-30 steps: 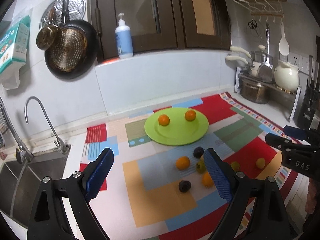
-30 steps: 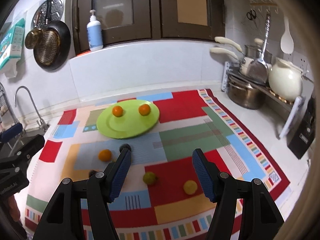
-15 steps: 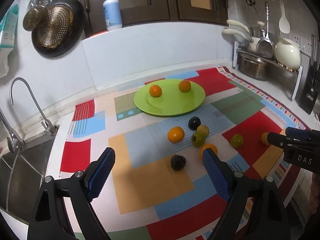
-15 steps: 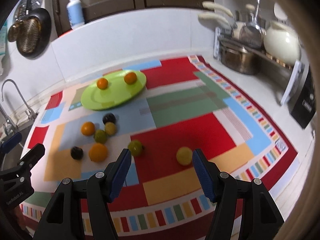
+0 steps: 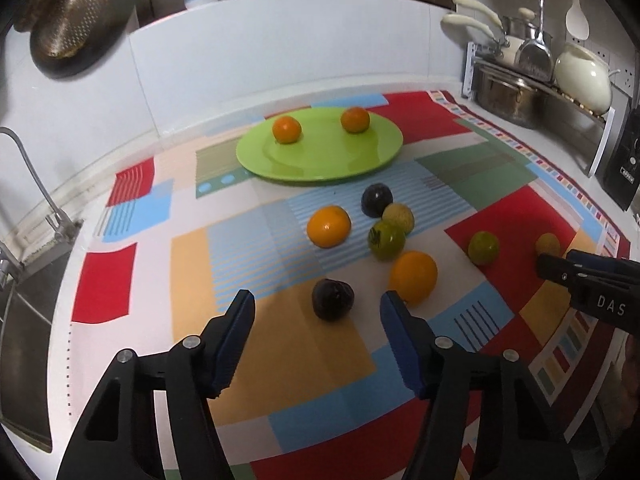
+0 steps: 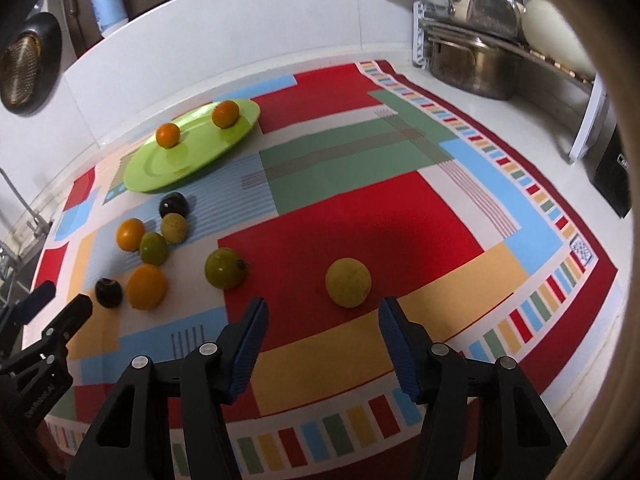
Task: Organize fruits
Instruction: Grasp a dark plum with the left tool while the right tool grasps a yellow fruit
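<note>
Both my claws have come down closer to the mat, and both have been closing a bit, with nothing between the fingers yet.

From my left claw point(image 5: 316, 312), the fruit looks much bigger than before. A dark plum point(image 5: 333, 299) sits just ahead, between my two blue fingers but a little past the tips. I am not touching it, so this claw is open and holds nothing. An orange point(image 5: 413, 277) lies just beyond my right finger. Further ahead is the green plate point(image 5: 256, 152) with two small oranges on it. I think the plum is my next pick, and it should go on the plate. My other claw pokes in from the right, and I can read "DAS" on it.

From my right claw point(image 6: 322, 316), a yellow fruit point(image 6: 347, 282) sits just ahead, nearer my right finger. A green tomato point(image 6: 225, 268) is ahead by my left finger. This claw is open too and empty. The plate point(image 6: 136, 178) is far off to the front left. My left claw shows at the left edge, but its writing is too small to read.
</note>
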`<state>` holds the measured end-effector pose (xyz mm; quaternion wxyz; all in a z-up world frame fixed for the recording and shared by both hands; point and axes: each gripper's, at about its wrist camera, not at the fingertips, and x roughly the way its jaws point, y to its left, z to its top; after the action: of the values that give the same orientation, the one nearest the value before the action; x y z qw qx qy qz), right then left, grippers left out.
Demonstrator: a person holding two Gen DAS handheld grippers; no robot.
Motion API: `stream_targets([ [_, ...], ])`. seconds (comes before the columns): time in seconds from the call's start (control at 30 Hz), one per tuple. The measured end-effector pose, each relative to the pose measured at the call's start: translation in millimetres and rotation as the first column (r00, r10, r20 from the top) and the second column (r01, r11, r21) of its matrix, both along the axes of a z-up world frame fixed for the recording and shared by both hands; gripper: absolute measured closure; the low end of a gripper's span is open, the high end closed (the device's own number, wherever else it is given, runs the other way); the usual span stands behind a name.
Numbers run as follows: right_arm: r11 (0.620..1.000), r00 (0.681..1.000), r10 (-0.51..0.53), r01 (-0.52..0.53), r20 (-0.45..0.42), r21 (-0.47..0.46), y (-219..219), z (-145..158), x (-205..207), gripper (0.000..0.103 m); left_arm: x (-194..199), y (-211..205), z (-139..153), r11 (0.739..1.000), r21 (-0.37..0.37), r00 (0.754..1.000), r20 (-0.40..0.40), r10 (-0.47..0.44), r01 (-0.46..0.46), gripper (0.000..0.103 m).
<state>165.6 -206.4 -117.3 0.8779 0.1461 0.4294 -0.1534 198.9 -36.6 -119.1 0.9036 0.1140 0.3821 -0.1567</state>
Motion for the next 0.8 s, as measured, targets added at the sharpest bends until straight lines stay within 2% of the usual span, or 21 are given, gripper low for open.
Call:
stream_targets([
  [0.5, 1.0, 0.999, -0.004, 0.005, -0.034, 0.014, -12, -14, 15, 0.066, 14, -13, -15, 1.0, -0.002, 0.998, -0.051, -0.029, 0.029, 0.062],
  [0.67, 1.0, 0.999, -0.007, 0.007, -0.037, -0.001, -13, -15, 17, 0.068, 18, -14, -20, 1.0, 0.005, 0.998, -0.063, -0.025, 0.026, 0.068],
  [0.8, 1.0, 0.999, -0.011, 0.011, -0.04, -0.021, -13, -15, 19, 0.075, 21, -15, -23, 1.0, 0.006, 0.997, -0.073, -0.02, 0.021, 0.071],
])
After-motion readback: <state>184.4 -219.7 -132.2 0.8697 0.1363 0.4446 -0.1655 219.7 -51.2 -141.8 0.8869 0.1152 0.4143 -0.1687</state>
